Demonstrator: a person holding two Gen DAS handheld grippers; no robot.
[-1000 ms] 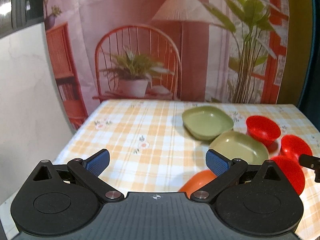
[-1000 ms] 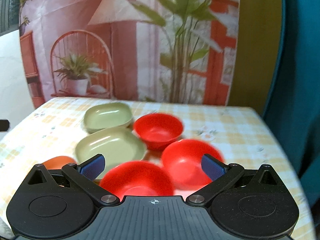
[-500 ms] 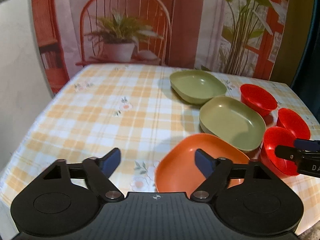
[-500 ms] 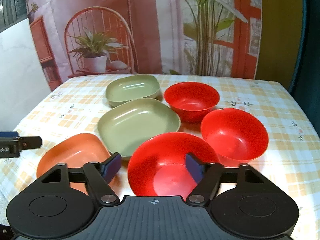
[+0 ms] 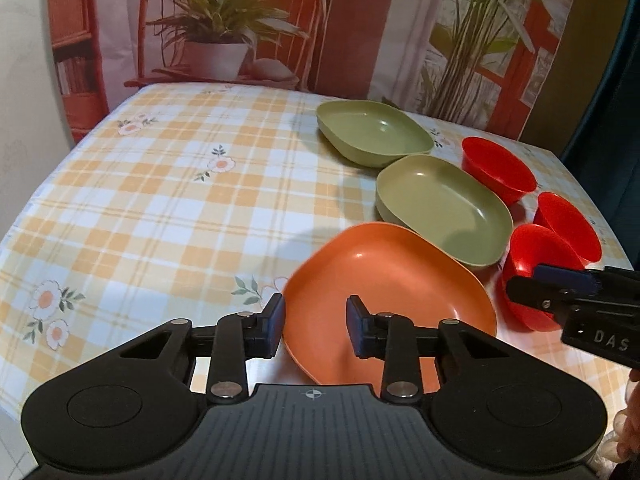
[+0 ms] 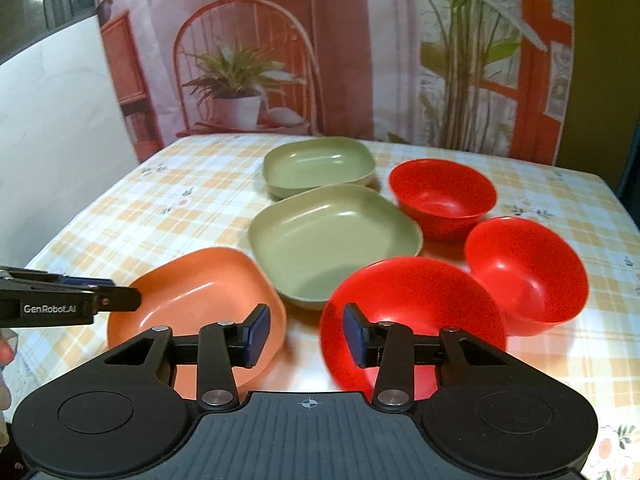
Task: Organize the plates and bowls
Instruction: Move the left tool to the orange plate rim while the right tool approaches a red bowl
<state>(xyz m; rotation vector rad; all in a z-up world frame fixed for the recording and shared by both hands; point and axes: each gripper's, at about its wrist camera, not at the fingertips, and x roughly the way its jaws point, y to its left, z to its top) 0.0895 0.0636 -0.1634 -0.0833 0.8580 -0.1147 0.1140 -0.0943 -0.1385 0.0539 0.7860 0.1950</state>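
Both claws lowered, closing, left claw (image 5: 314, 322) straddling glossy orange plate (image 5: 392, 292) rim (unpinched), right claw (image 6: 306, 334) empty

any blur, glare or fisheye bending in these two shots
Left wrist view: mostly sharp; the checked tablecloth bows strongly toward the edges, and soft highlights sit on the far green plate and the orange plate. Right wrist view: the far edge of the right-hand red bowl looks slightly smeared; glare streaks the near green plate.
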